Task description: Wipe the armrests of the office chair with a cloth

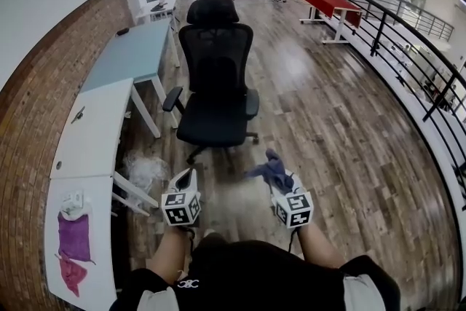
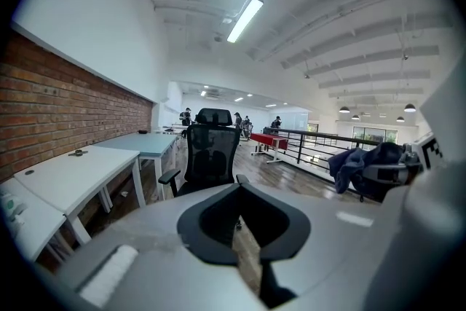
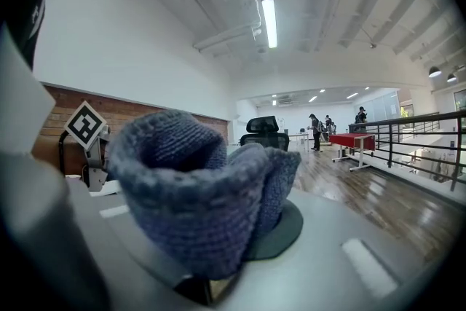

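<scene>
While I held both up close, my right tool (image 1: pixel 282 177) was pinching the blue cloth (image 1: pixel 266 169), my left tool (image 1: pixel 187 174) was pressed together, empty, and the office chair (image 1: pixel 215 84) sat further ahead, untouched, beside the counter (image 1: pixel 127 54).

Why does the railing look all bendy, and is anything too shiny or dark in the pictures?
Head view: the wide lens bends the black metal railing into a curve, and light glares pale off the brown wooden floor. Left gripper view: the corners go black, and the long ceiling lamp glows white. Right gripper view: the blue knitted cloth looms huge, being so close.
</scene>
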